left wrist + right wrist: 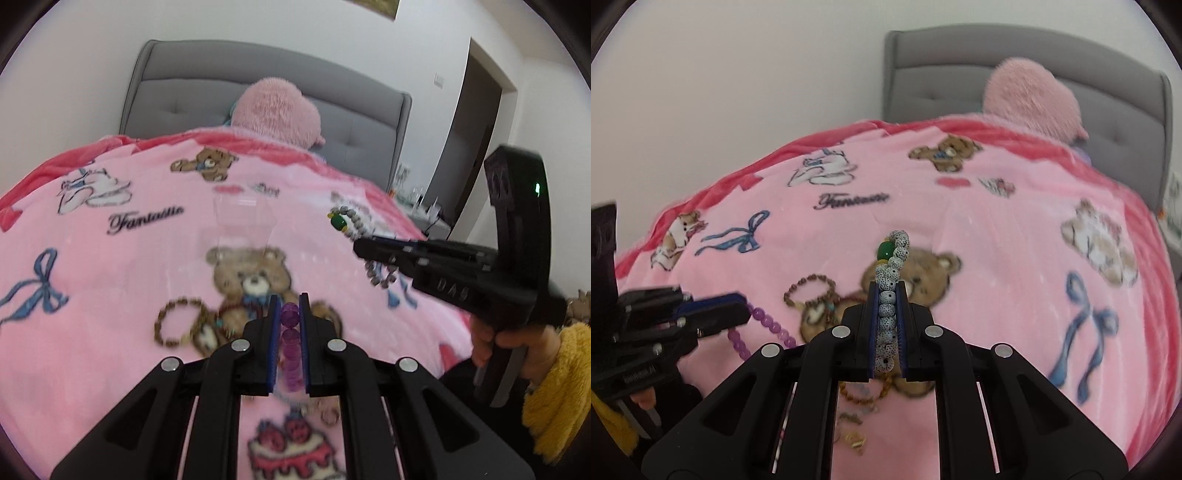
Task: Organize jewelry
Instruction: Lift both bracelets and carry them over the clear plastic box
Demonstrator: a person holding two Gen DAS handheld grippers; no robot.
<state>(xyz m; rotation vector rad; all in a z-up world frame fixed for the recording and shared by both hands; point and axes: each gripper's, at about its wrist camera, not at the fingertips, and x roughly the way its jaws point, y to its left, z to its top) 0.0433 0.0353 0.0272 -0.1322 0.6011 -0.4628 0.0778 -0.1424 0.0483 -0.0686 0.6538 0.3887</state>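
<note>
On the pink blanket (110, 258) spread over the bed, the script word "Fantastic" (146, 220) can be read at about ten o'clock from the printed bear. A brown bead bracelet (177, 323) lies on the blanket at nine o'clock from the left claw (289, 314), which is clenched on a purple bead bracelet (289, 334) running straight back between its pads. A clear box (243, 214) stands at twelve o'clock beyond it. Off at three o'clock, the right claw (891, 295), marked "DAS" on its body, grips a speckled white bead bracelet (888, 306) whose green bead sticks out at twelve o'clock past its tips.
</note>
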